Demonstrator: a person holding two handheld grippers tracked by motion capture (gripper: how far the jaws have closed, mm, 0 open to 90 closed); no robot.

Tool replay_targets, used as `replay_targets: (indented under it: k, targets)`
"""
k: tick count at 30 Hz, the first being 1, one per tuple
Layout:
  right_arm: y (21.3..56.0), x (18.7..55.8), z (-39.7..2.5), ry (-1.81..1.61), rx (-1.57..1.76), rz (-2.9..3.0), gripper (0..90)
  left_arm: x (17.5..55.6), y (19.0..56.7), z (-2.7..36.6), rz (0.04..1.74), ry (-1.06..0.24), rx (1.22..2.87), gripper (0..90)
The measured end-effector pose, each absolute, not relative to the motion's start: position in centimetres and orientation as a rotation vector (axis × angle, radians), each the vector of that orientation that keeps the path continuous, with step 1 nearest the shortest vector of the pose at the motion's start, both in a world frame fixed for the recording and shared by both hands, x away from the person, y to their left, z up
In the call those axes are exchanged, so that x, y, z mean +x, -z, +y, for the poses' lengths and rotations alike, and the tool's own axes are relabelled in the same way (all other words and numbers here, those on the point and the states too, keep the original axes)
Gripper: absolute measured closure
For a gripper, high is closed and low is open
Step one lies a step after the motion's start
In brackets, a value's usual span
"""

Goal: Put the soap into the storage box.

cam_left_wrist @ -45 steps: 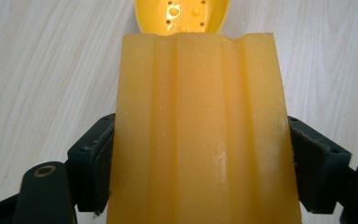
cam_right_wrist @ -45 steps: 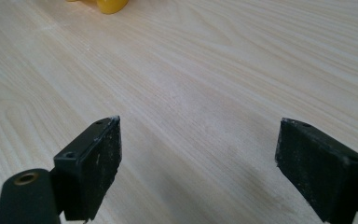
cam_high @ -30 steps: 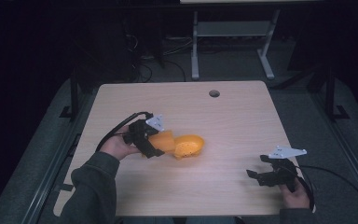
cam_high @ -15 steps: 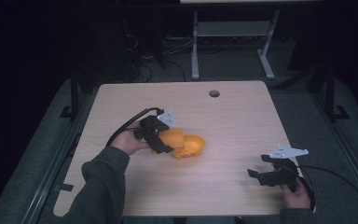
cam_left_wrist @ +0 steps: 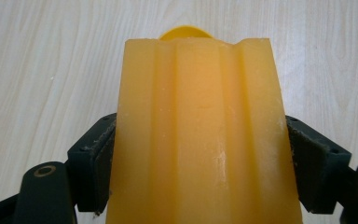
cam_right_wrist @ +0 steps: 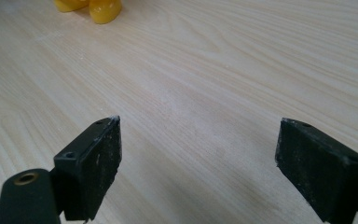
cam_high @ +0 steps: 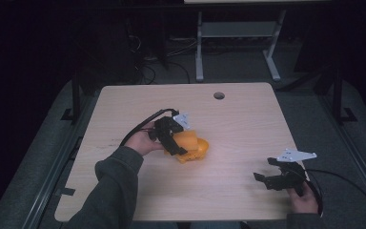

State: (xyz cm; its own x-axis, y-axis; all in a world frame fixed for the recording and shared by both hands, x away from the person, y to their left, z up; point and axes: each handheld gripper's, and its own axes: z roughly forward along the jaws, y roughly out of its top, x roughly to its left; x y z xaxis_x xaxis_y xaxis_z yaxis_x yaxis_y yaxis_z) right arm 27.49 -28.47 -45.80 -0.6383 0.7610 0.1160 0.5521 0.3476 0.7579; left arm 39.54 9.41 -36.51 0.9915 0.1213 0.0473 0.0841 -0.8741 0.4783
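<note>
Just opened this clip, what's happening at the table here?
A person sits at a wooden table with a gripper in each hand. The left gripper is shut on an orange ridged block, its jaws pressed against both sides, near the table's middle. A rounder yellow piece sits right behind the block. The right gripper is open and idle near the table's front right, holding nothing.

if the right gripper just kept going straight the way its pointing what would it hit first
Probably bare table for a long stretch; the right gripper is open and empty. The orange object lies far ahead, off to one side.
</note>
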Motion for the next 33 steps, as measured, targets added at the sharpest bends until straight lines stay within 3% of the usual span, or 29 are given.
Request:
replay_targets:
  k: [33]
  targets:
    - [45.6, 27.4, -28.5, -1.190, 1.163, 2.351, 13.9, 40.8, 38.2, 6.3, 0.109, -0.033, 2.658, 20.7]
